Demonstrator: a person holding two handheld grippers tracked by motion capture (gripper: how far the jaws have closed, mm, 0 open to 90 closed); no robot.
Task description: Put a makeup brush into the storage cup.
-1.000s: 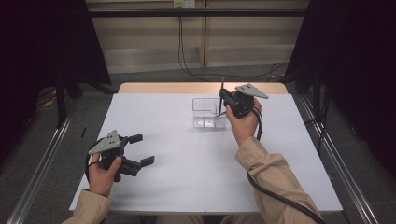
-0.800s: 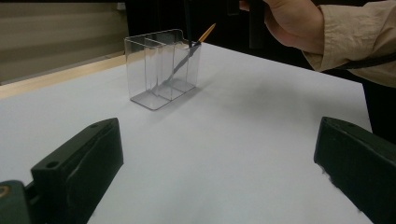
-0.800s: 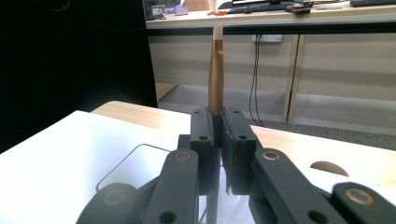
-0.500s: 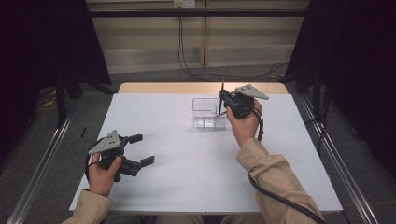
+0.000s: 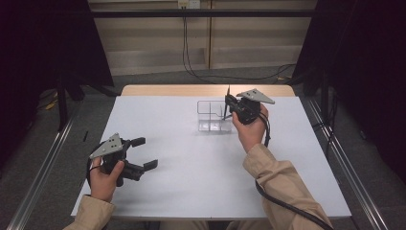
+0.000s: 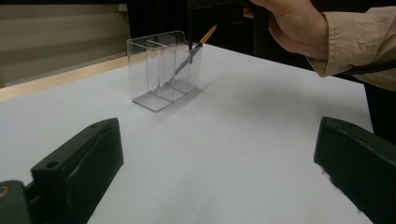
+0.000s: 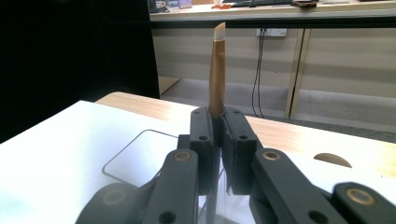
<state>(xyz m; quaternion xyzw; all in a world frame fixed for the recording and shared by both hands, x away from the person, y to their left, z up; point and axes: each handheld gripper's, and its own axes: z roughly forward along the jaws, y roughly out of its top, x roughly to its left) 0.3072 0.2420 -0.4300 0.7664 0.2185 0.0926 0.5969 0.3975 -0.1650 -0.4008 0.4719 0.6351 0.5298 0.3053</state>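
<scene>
While the right tool (image 7: 217, 140) clamps the pencil (image 7: 216, 74) to lower it into the clear holder (image 5: 210, 117), the left tool (image 5: 143, 153) rests wide open, empty.

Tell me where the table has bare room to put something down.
The white table is bare between the open left gripper and the clear plastic divided holder, and along its near edge. It is crowded only where the right gripper holds the thin wooden brush.

No lettering, label or number reads anywhere, though distant shelf items look blurred.
</scene>
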